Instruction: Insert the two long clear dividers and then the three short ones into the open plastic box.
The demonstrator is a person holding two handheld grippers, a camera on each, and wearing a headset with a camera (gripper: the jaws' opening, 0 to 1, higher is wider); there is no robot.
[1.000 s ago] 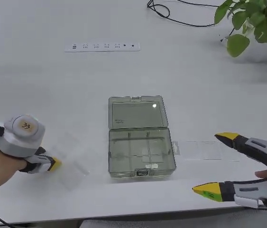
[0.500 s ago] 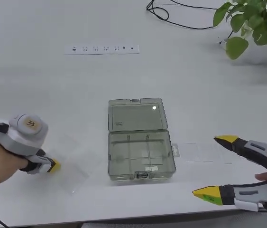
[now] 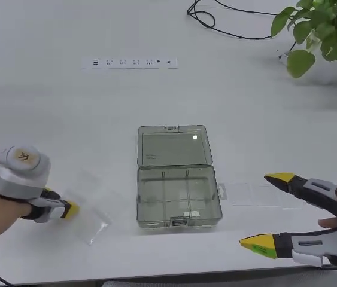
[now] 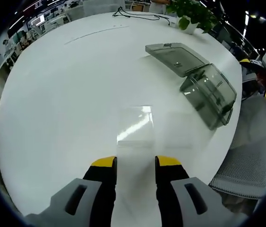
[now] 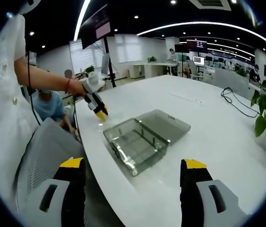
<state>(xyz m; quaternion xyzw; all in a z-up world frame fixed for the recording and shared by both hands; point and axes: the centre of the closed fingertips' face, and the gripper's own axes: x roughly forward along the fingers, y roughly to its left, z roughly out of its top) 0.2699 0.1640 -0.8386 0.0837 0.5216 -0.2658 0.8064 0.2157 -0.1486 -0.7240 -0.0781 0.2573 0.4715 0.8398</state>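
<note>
**Head view:** A smoky, see-through plastic box (image 3: 156, 222) sits open mid-table, its lid (image 3: 174, 145) laid flat on the far side and a latch on the near wall. Clear dividers (image 3: 257, 194) lie just right of it. Another clear sheet (image 3: 93, 215) lies to its left, beside the left gripper (image 3: 67, 209). The right gripper (image 3: 268, 211) hovers at the near right, jaws spread wide and empty.

**Left gripper view:** The jaws stand a narrow gap apart and hold nothing. The clear sheet lies flat just ahead, and the box is beyond, to the right.

**Right gripper view:** The wide jaws frame the open box near the table's edge.
</note>
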